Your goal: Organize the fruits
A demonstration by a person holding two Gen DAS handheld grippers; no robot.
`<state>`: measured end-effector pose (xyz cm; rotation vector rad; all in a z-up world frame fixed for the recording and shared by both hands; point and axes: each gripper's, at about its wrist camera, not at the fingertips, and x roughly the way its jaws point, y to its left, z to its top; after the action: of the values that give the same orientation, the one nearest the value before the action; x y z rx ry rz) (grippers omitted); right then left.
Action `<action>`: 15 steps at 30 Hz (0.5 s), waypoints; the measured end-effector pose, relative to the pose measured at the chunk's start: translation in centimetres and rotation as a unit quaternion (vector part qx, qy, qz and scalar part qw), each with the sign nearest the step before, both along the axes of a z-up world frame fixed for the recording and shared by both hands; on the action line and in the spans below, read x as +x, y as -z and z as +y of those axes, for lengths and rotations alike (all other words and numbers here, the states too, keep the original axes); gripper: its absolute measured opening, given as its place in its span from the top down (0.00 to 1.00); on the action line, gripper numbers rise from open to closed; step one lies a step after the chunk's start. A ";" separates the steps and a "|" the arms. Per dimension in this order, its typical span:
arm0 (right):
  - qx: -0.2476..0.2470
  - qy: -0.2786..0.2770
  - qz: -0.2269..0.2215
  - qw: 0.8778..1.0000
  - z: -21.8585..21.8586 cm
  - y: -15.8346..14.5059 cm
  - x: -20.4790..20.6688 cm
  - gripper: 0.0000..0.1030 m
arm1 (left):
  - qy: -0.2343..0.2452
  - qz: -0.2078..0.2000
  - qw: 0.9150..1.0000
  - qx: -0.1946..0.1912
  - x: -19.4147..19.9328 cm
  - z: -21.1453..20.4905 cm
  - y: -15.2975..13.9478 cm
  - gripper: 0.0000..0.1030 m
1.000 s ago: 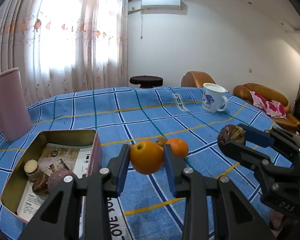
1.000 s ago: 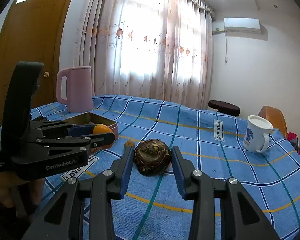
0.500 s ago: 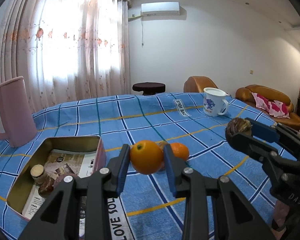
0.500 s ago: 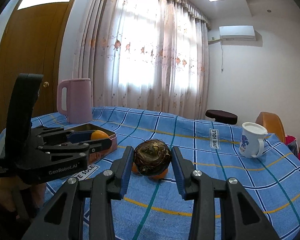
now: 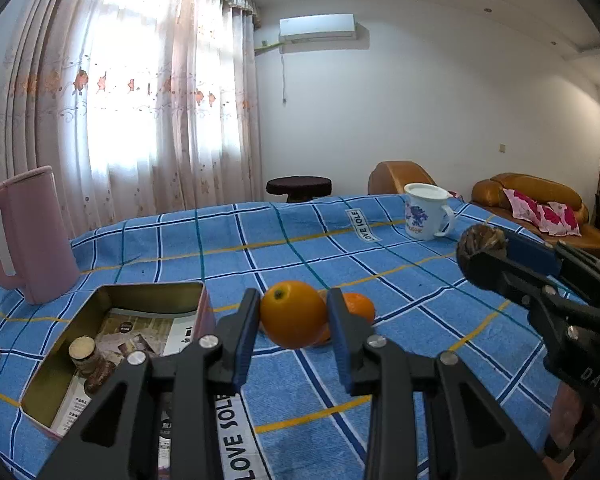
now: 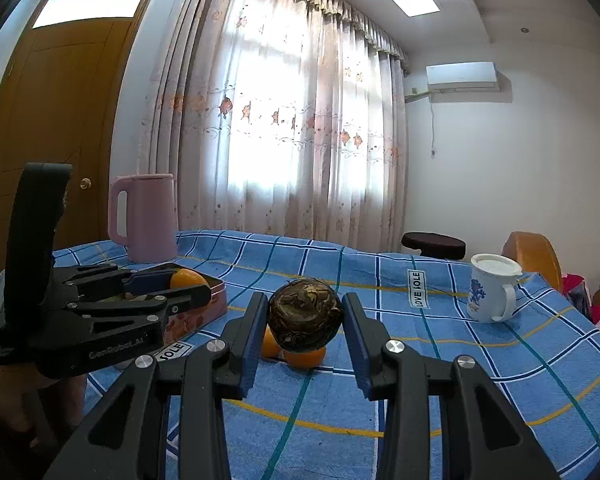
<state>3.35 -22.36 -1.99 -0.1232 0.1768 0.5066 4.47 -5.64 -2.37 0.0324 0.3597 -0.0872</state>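
My left gripper (image 5: 294, 316) is shut on an orange (image 5: 293, 314) and holds it above the blue checked tablecloth (image 5: 300, 248). My right gripper (image 6: 305, 320) is shut on a dark brown round fruit (image 6: 305, 314), also held up in the air; this fruit also shows in the left wrist view (image 5: 480, 240). More oranges (image 5: 358, 306) lie on the cloth behind the held one and show below the brown fruit (image 6: 305, 356). An open gold tin box (image 5: 112, 344) at the left holds a few brownish items on printed paper.
A pink kettle (image 5: 24, 236) stands at the far left of the table. A white mug with blue print (image 5: 426, 216) stands at the far right. A dark stool (image 5: 299, 186) and brown sofas (image 5: 528, 200) are behind the table.
Both grippers have risen with their fruits; the table and the tin box sit lower in both views. The loose oranges now show behind the brown fruit in the right wrist view.
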 end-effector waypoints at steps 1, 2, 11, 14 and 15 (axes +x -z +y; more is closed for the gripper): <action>0.000 0.001 0.000 1.000 0.0 0.0 0.0 0.61 | 0.000 0.000 1.000 0.000 0.0 0.0 0.0 0.66; -0.001 0.001 0.001 1.000 0.0 0.0 0.1 0.61 | 0.001 0.001 1.000 -0.001 0.0 0.1 0.0 0.66; -0.006 0.001 0.005 1.000 0.5 -0.2 0.2 0.61 | 0.004 0.005 1.000 -0.006 -0.2 0.4 -0.1 0.66; -0.007 -0.003 0.006 1.000 1.0 -0.3 0.2 0.61 | 0.003 0.007 1.000 -0.007 -0.3 0.7 -0.1 0.66; -0.007 -0.005 0.006 1.000 1.2 -0.3 0.2 0.61 | 0.002 0.008 1.000 -0.008 -0.3 0.9 -0.1 0.66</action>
<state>3.54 -21.16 -1.67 -0.1353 0.1915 0.5155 4.19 -4.78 -2.28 0.0168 0.3747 -0.0945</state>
